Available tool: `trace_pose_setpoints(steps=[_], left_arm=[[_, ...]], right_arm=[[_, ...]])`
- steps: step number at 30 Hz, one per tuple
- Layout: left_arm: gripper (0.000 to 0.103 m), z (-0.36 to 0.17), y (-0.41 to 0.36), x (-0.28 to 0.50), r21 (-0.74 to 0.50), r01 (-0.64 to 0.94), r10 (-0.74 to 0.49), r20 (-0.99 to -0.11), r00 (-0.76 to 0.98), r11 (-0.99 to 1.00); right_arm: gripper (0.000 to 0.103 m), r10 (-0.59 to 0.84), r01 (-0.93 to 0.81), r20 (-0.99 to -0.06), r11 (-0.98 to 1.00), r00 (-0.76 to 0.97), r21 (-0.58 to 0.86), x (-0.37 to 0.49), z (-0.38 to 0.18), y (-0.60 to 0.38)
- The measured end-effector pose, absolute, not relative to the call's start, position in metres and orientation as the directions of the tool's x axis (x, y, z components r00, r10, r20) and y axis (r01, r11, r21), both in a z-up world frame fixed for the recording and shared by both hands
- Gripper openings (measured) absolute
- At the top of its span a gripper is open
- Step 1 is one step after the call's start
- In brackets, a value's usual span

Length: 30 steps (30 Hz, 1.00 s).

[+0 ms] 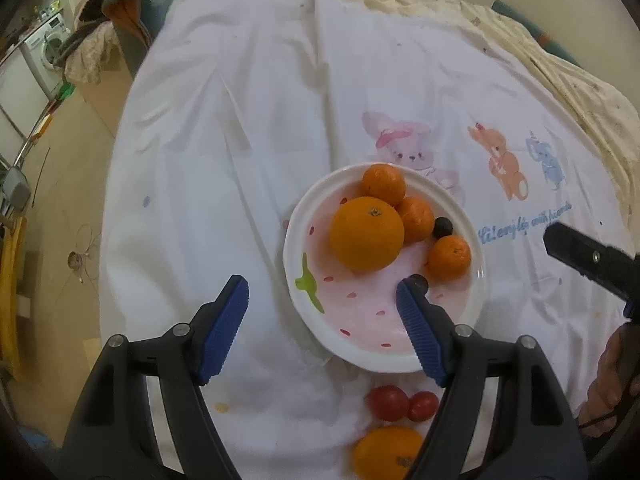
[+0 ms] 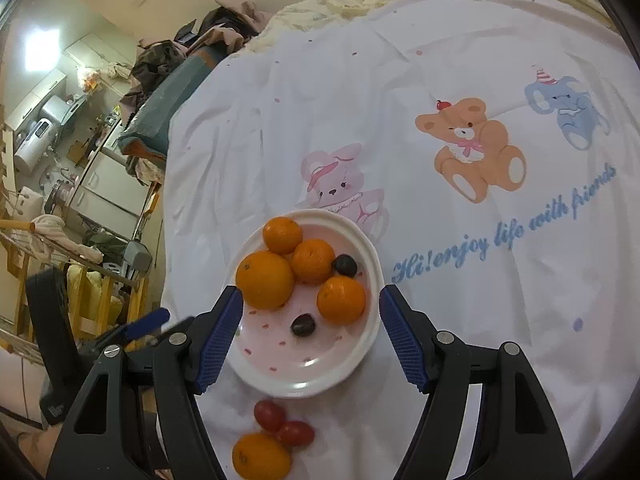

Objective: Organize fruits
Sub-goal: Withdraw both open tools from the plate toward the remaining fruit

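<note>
A white and pink plate (image 1: pixel 360 336) (image 2: pixel 304 376) sits on the white printed cloth. It holds a large orange (image 1: pixel 366 234) (image 2: pixel 265 279), three small oranges (image 1: pixel 448 258) (image 2: pixel 341 299) and two dark grapes (image 1: pixel 442 227) (image 2: pixel 303 325). Two red cherry tomatoes (image 1: pixel 388 402) (image 2: pixel 270 415) and another orange (image 1: pixel 386 454) (image 2: pixel 261 456) lie on the cloth in front of the plate. My left gripper (image 1: pixel 322 296) is open and empty over the plate's near left side. My right gripper (image 2: pixel 310 300) is open and empty, its fingers either side of the plate.
The cloth (image 1: pixel 248 128) carries cartoon animals and blue lettering (image 2: pixel 504 236). Its left edge drops to the floor, with a washing machine (image 1: pixel 44 48), clothes piles (image 2: pixel 180 52) and wooden furniture (image 2: pixel 80 300) beyond. A cream blanket (image 1: pixel 520 28) lies at the back.
</note>
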<state>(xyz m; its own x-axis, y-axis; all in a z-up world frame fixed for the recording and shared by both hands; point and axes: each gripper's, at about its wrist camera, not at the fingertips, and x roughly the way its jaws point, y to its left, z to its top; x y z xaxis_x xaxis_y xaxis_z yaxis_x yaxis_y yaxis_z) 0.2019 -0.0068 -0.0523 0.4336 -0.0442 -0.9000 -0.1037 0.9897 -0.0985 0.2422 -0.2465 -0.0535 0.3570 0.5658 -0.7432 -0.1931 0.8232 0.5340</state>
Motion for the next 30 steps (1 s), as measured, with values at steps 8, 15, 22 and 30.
trace_pose_setpoints(steps=[8,15,22,30], left_arm=[[0.073,-0.047,-0.002,0.178,-0.111,-0.12,-0.047,-0.895,0.444,0.986],[0.073,-0.04,-0.003,0.156,-0.1,-0.112,-0.036,-0.885,0.464,0.989],[0.073,-0.041,-0.004,0.136,-0.079,-0.111,-0.018,-0.884,0.468,0.991],[0.073,-0.054,-0.003,0.127,-0.101,-0.127,-0.034,-0.896,0.444,0.987]], right_arm=[[0.074,0.566,-0.184,-0.741,0.822,0.36,0.539,0.205,-0.045,-0.256],[0.074,0.551,-0.153,-0.75,0.831,0.366,0.536,0.177,-0.045,-0.264],[0.074,0.515,-0.102,-0.775,0.85,0.365,0.517,0.161,-0.055,-0.266],[0.083,0.511,-0.082,-0.78,0.851,0.362,0.519,0.157,-0.065,-0.263]])
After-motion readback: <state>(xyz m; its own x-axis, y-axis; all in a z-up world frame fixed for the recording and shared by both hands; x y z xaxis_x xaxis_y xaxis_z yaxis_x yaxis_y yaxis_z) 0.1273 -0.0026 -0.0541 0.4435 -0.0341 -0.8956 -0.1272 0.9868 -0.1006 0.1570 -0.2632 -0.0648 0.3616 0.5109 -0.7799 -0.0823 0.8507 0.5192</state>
